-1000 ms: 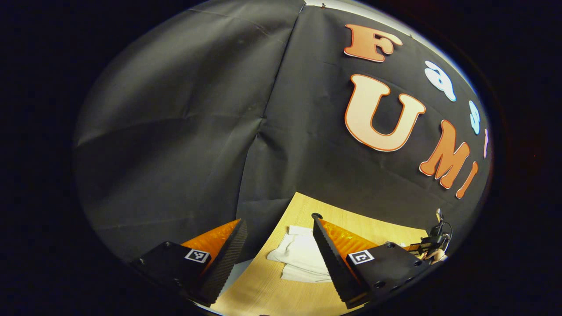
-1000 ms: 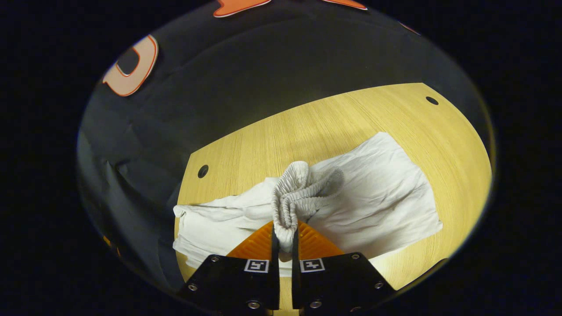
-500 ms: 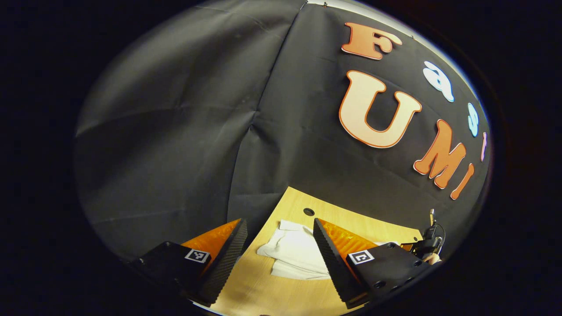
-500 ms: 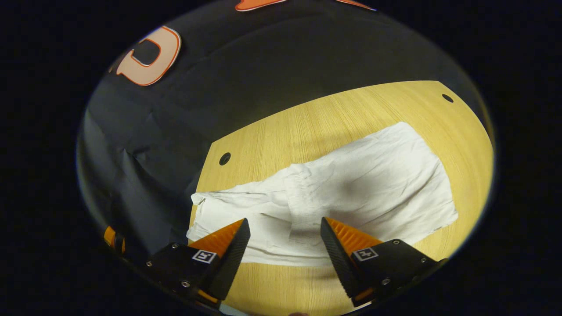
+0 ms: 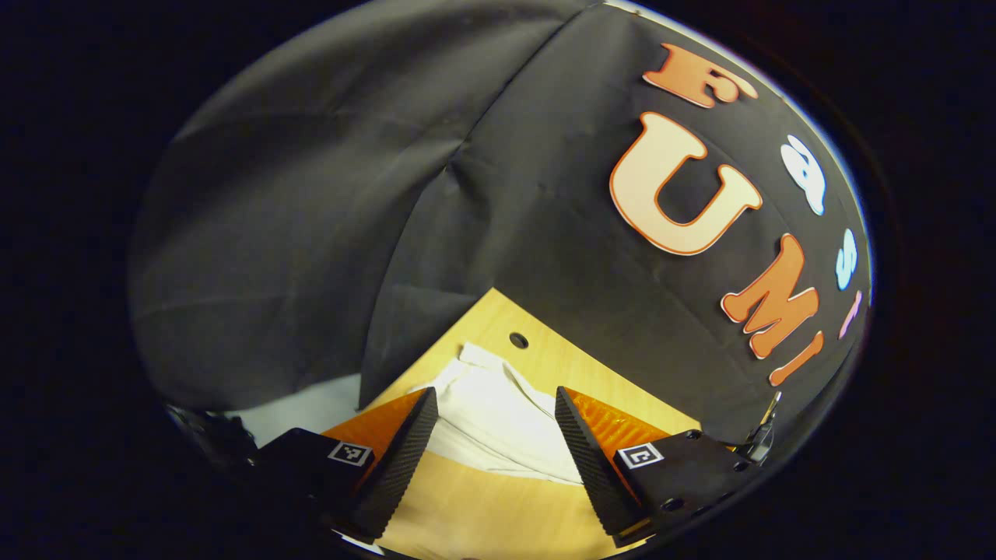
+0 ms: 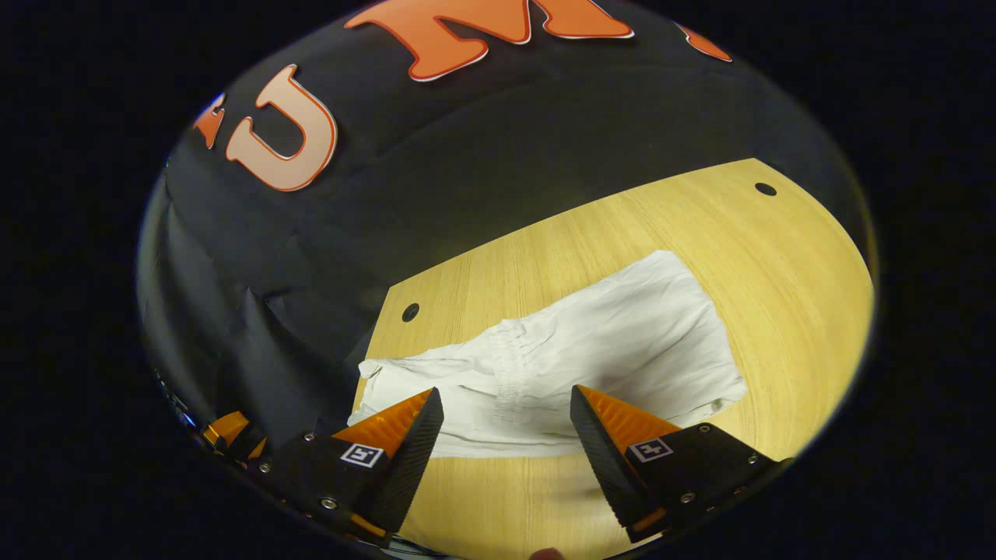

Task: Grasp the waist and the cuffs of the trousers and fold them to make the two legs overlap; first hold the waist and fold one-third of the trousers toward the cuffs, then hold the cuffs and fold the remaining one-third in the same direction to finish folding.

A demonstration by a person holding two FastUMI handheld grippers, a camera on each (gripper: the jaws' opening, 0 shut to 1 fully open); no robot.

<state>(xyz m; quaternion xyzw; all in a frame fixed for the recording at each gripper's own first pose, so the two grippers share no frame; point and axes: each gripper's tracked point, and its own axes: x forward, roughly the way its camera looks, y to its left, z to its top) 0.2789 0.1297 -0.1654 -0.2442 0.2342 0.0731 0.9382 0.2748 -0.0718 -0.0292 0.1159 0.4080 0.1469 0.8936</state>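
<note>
White trousers (image 6: 591,365) lie partly folded on the wooden table (image 6: 591,233). Their gathered waistband (image 6: 510,365) rests on top of the legs, near the middle of the cloth. My right gripper (image 6: 506,404) is open just above the near edge of the trousers, with nothing between its fingers. In the left gripper view the cuff end of the trousers (image 5: 486,412) lies just ahead of my left gripper (image 5: 496,408), which is open and holds nothing.
The table has small round holes (image 6: 410,313) near its corners. Its left edge (image 6: 373,342) meets the black cloth wall. A pale floor patch (image 5: 311,408) shows beside the table in the left gripper view. The other gripper's tip (image 6: 229,432) shows at lower left.
My right gripper let go of the waistband, which now lies flat on the legs, and has drawn back. My left gripper has moved closer to the cuff end.
</note>
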